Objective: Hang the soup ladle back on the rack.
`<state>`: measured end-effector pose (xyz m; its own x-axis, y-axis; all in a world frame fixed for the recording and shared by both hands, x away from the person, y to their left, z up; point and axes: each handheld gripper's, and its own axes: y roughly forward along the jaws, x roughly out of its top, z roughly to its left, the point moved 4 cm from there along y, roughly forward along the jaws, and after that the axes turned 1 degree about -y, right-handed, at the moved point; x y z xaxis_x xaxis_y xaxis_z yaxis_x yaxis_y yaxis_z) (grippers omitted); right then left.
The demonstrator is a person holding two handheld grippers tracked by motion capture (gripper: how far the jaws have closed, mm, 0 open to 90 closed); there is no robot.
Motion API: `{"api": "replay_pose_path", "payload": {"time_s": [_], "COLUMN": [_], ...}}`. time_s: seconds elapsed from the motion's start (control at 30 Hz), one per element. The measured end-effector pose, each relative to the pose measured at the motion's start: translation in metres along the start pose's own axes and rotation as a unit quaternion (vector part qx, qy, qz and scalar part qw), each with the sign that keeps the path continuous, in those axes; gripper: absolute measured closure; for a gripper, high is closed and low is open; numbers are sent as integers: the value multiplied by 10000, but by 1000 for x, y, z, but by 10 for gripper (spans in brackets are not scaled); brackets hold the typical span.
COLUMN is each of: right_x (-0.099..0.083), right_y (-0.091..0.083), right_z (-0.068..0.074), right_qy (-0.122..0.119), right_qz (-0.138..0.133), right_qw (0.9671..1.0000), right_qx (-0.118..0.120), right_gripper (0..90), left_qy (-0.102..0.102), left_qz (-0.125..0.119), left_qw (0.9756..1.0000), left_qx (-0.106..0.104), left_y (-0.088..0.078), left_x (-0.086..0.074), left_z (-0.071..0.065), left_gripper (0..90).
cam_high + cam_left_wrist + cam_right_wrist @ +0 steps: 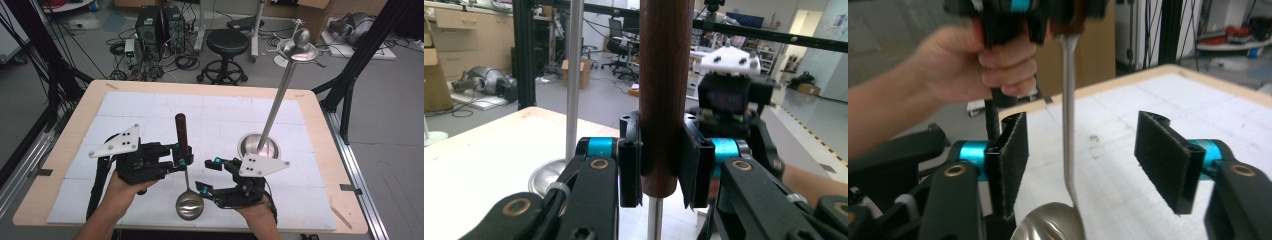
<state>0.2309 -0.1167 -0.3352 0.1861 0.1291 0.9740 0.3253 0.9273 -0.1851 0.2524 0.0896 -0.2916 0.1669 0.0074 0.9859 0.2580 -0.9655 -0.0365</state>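
— Ladle [186,170]: where is it?

— Upright near the front middle of the surface [310,130]. Its dark wooden handle [663,95] points up, the thin metal shaft [1068,115] runs down from it, and the steel bowl [189,205] hangs at the bottom, just over the white mat [150,107].

— Who has it?

— The left claw [179,156]. Its pads [630,170] are clenched on either side of the lower end of the wooden handle; the left gripper view shows them pressed against the wood.

— And the right claw [210,176]?

— Released, jaws spread wide. In the right gripper view the shaft stands between the two pads [1013,160], touching neither, with the bowl low between them.

— Anything else on the surface?

— A steel stand [258,146]: a round base behind the right claw, with a tall rod leaning up to a dish [299,50] at its top. It stands apart from the ladle.
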Motion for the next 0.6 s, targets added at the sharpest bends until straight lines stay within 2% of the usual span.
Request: {"api": "replay_pose_path", "payload": {"time_s": [0.13, 0.3, 0.37, 0.4, 0.53, 0.6], "right_x": [7, 20, 35, 35, 57, 68], "right_y": [-13, -19, -20, -20, -19, -16], "right_z": [-2, -3, -1, -1, 2, 5], "right_qy": [-71, -111, -187, -187, -298, -378], "right_qz": [-137, -327, -447, -447, -554, -520], "right_qw": [9999, 9994, 9987, 9987, 9974, 9970], "right_qx": [7, 22, 133, 133, 347, 421], "right_gripper": [334, 335, 337, 337, 341, 341], "left_qy": [43, 107, 133, 133, 140, 163], "left_qz": [16, 172, 245, 245, 269, 297], "left_qw": [9999, 9994, 9990, 9990, 9986, 9985], "left_qx": [-91, -263, -352, -352, -423, -432], "left_y": [-1, 3, 5, 5, 8, 8], "left_x": [-1, -5, -7, -7, -8, -8], "left_z": [-1, -5, -8, -8, -10, -10], "left_gripper": [734, 734, 734, 734, 734, 734]}}
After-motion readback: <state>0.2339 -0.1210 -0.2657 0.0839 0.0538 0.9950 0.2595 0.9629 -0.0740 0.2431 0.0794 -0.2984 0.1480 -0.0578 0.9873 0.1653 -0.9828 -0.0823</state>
